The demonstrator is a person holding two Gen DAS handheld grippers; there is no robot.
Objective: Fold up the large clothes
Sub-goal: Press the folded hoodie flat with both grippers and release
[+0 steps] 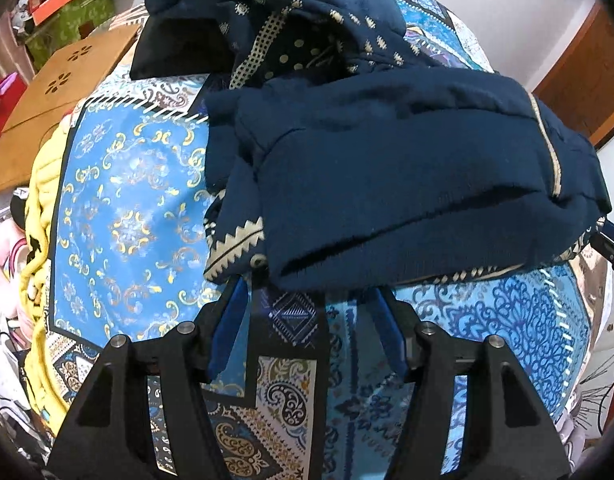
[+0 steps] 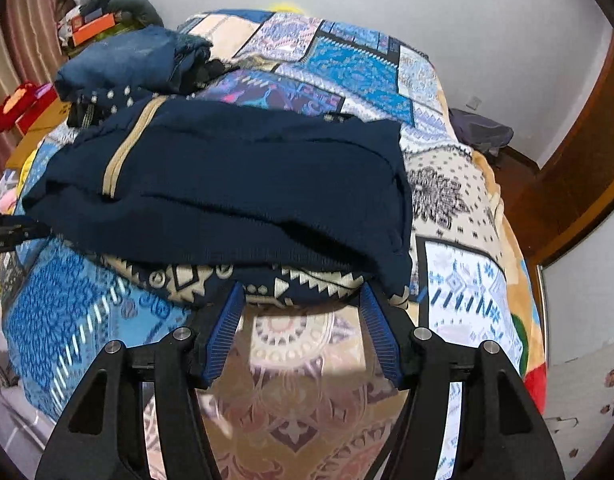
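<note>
A navy garment (image 1: 407,184) with beige zigzag trim lies folded in a thick stack on the patterned blue bedspread (image 1: 131,220). My left gripper (image 1: 307,292) is open. Its blue fingertips (image 1: 237,300) sit at the stack's near left edge, with bedspread showing between them. In the right wrist view the same stack (image 2: 235,184) fills the middle. My right gripper (image 2: 303,292) is open too, and its fingertips (image 2: 227,320) are at the trim of the near edge, with nothing pinched. Each gripper shows at the edge of the other's view: the right gripper (image 1: 611,244), the left gripper (image 2: 11,228).
More navy printed clothing (image 1: 267,20) is heaped behind the stack, and a blue folded piece (image 2: 135,60) lies at the back left. A brown board (image 1: 63,92) and yellow cloth (image 1: 39,208) flank the bed's left side. A wooden door frame (image 2: 579,152) stands right.
</note>
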